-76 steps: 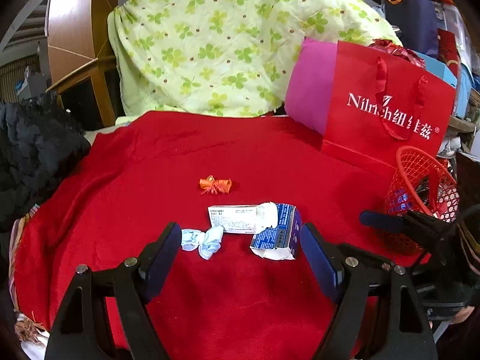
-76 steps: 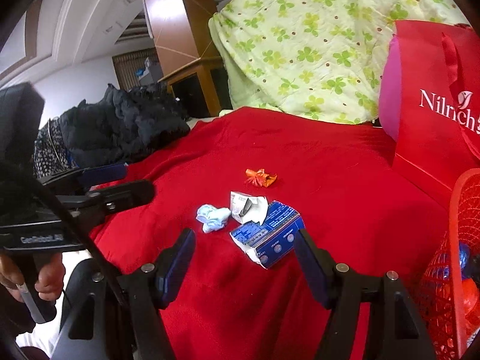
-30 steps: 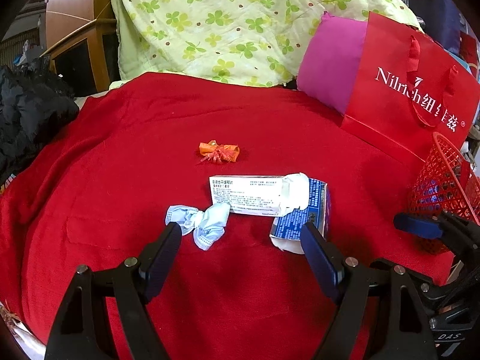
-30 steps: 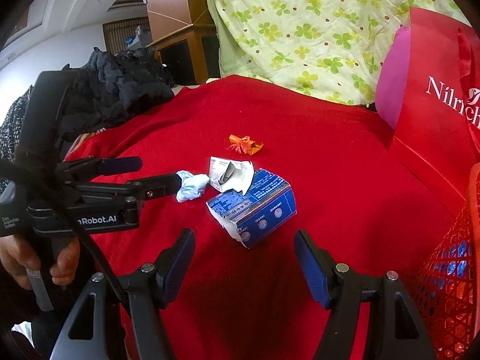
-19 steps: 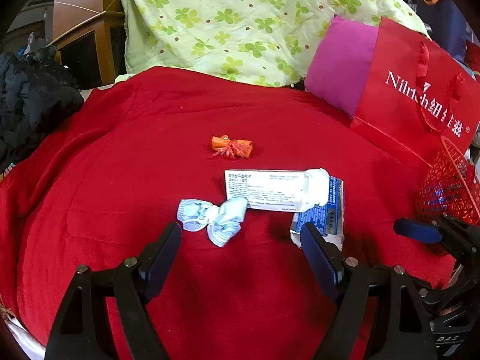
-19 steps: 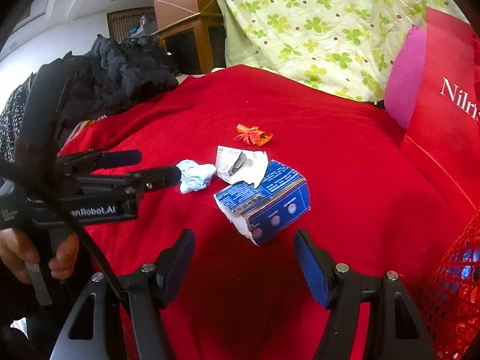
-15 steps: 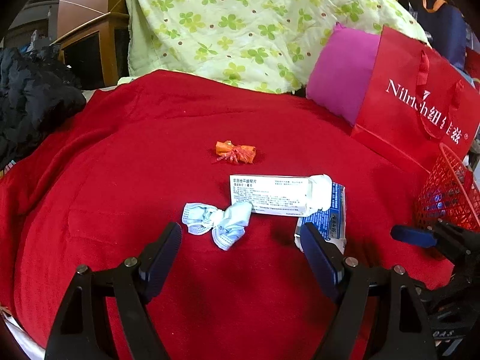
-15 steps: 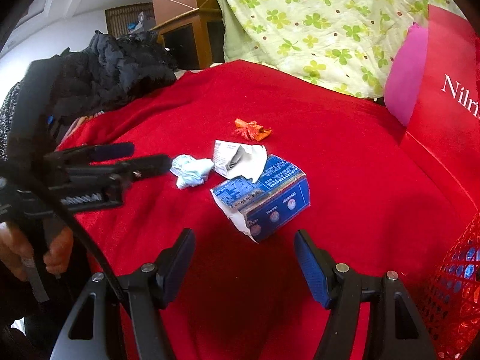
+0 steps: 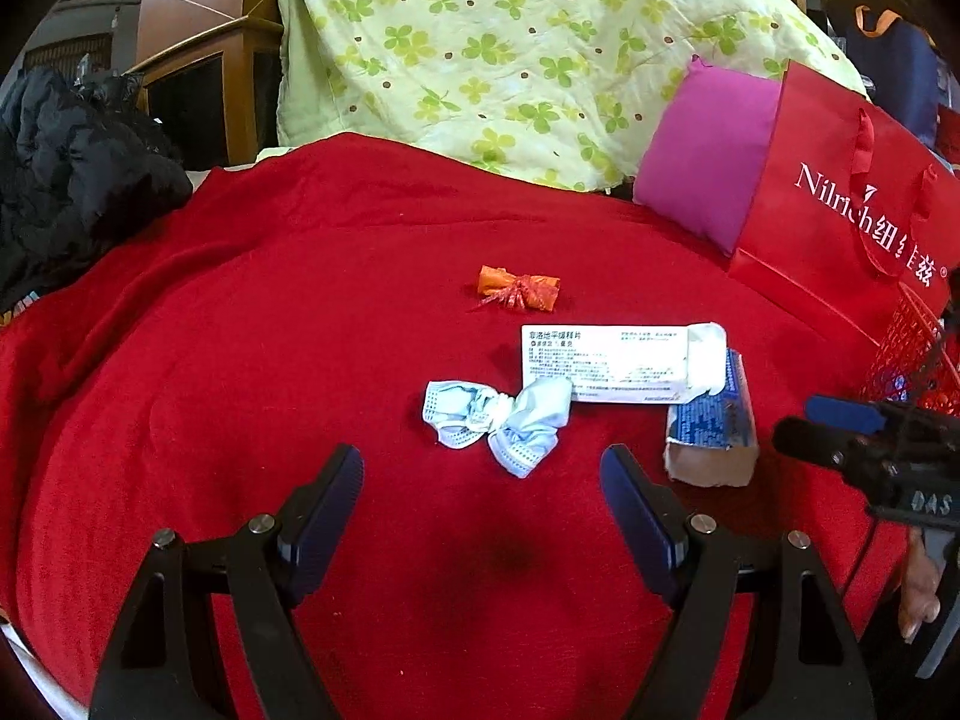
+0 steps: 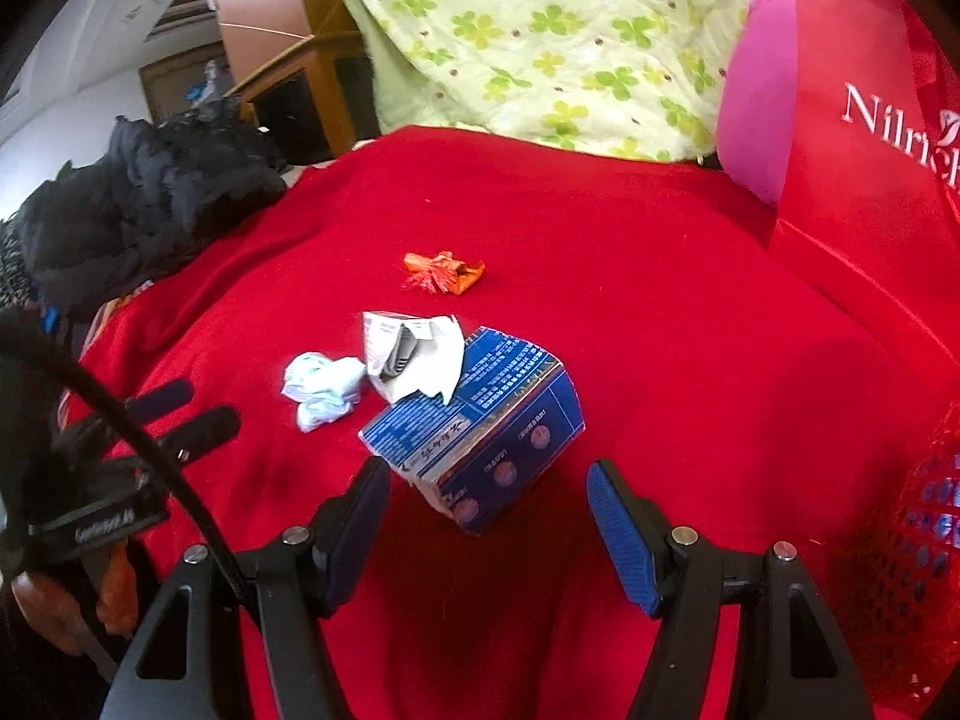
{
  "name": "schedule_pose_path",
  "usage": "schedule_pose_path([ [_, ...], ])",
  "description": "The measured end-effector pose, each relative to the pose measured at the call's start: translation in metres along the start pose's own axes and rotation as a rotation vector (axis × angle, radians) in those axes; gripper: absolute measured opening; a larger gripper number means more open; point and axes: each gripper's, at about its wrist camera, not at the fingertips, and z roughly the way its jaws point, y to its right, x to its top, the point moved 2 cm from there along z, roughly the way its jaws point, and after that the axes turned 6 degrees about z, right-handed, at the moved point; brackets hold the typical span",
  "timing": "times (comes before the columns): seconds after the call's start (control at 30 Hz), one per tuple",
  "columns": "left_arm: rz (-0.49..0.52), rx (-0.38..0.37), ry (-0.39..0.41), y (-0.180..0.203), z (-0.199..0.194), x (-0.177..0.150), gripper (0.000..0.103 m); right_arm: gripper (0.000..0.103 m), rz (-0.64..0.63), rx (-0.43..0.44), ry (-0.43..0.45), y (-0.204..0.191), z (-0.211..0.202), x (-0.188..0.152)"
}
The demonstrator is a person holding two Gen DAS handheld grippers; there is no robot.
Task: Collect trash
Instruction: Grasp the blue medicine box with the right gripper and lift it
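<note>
this looks like a lived-in bedroom in a home. a soft red fleece blanket [image 9: 300, 312] covers a bed, and along its far edge lies a bunched pale green quilt printed with clover leaves [image 9: 510, 48] beside a square magenta cushion [image 9: 714, 150]. a black padded jacket [image 9: 72, 174] is heaped at the left edge, with brown wooden furniture [image 9: 198, 54] behind and a glossy red paper shopping bag [image 9: 840, 210] at the right.

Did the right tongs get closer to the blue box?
Yes. The right tongs came forward and down; the blue box now sits just ahead of them on the red blanket.
</note>
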Motion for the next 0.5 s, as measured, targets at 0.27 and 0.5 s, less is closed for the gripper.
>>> schedule_pose_path([
  [0.27,-0.053,-0.021,0.012,-0.014,0.004,-0.004,0.082,0.071,0.019,0.012,-0.072,-0.015,0.035,0.005],
  [0.5,-0.062,-0.037,0.023,-0.016,0.002,-0.004,0.082,0.072,0.033,-0.200,-0.024,0.005,0.042,0.012],
])
